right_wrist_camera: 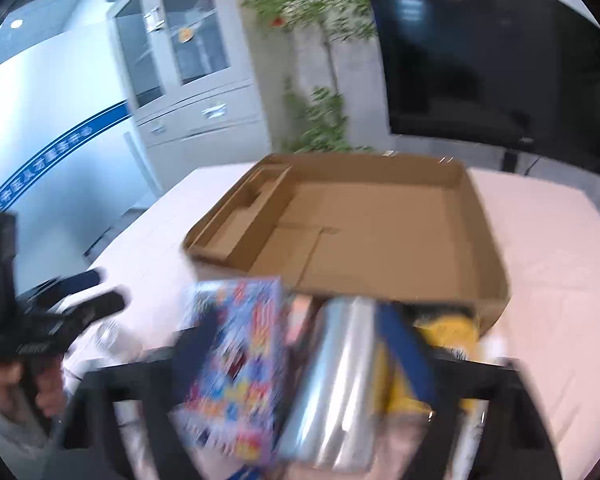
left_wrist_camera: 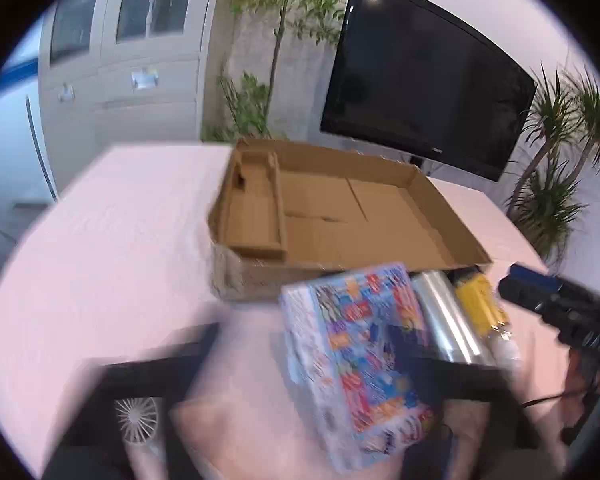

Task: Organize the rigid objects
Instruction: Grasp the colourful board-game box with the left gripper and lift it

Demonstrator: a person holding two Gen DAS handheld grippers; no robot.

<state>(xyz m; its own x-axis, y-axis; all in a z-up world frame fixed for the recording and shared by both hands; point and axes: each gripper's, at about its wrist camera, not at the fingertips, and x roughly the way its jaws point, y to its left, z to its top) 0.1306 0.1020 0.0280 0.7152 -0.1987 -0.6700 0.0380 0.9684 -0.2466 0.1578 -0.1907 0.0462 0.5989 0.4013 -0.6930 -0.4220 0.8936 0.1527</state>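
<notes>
An open cardboard box (left_wrist_camera: 340, 216) (right_wrist_camera: 360, 224) lies on the white table, empty, with a narrow divided section on its left. In front of it lie a colourful printed box (left_wrist_camera: 360, 348) (right_wrist_camera: 240, 364), a silver roll (left_wrist_camera: 444, 316) (right_wrist_camera: 340, 380) and a yellow package (left_wrist_camera: 480, 300) (right_wrist_camera: 448, 332). My left gripper (left_wrist_camera: 312, 344) is wide open low in a blurred view, its right finger over the colourful box. My right gripper (right_wrist_camera: 304, 344) is open, with the colourful box and the silver roll between its blue-padded fingers. It also shows in the left wrist view (left_wrist_camera: 540, 288).
A large black TV (left_wrist_camera: 428, 80) (right_wrist_camera: 496, 64) stands behind the table (left_wrist_camera: 112, 232). Potted plants (left_wrist_camera: 560, 160) stand at the right and behind the box. A grey cabinet (left_wrist_camera: 120, 60) is at the back left. My left gripper shows at the right wrist view's left edge (right_wrist_camera: 80, 296).
</notes>
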